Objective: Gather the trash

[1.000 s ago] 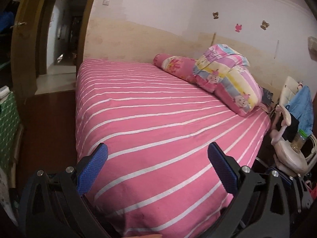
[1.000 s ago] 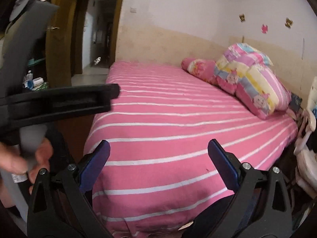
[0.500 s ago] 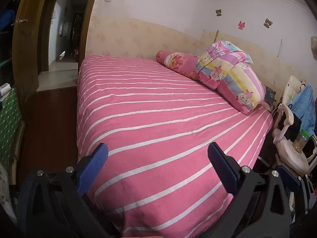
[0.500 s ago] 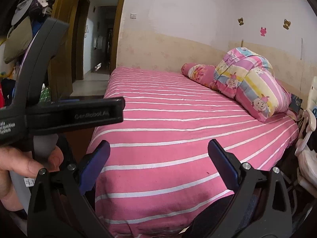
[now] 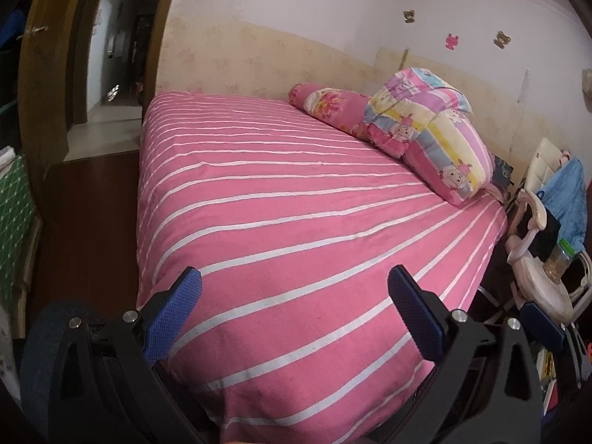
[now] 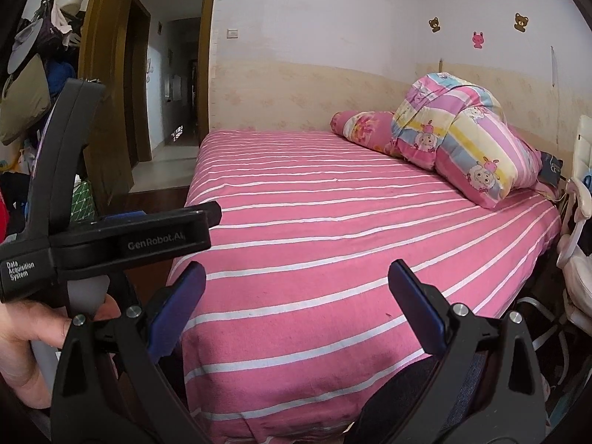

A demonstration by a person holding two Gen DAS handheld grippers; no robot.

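Note:
No trash shows in either view. My left gripper [image 5: 294, 277] is open and empty, held over the near corner of a bed with a pink, white-striped sheet [image 5: 281, 199]. My right gripper [image 6: 296, 272] is open and empty too, facing the same bed [image 6: 333, 214] from a lower angle. The left gripper's black body [image 6: 111, 236], held in a hand, shows at the left of the right wrist view.
A folded cartoon quilt [image 5: 429, 129] and a pink bolster [image 5: 325, 105] lie at the bed's far right. A white chair with blue cloth [image 5: 566, 192] and a jar stands right of the bed. An open doorway [image 6: 166, 85] and a green box [image 5: 14, 214] are at the left.
Both grippers have tilted upward a little, so the bed sits lower in both views. In the right wrist view the left gripper's body has risen and come closer. Jaws stay open.

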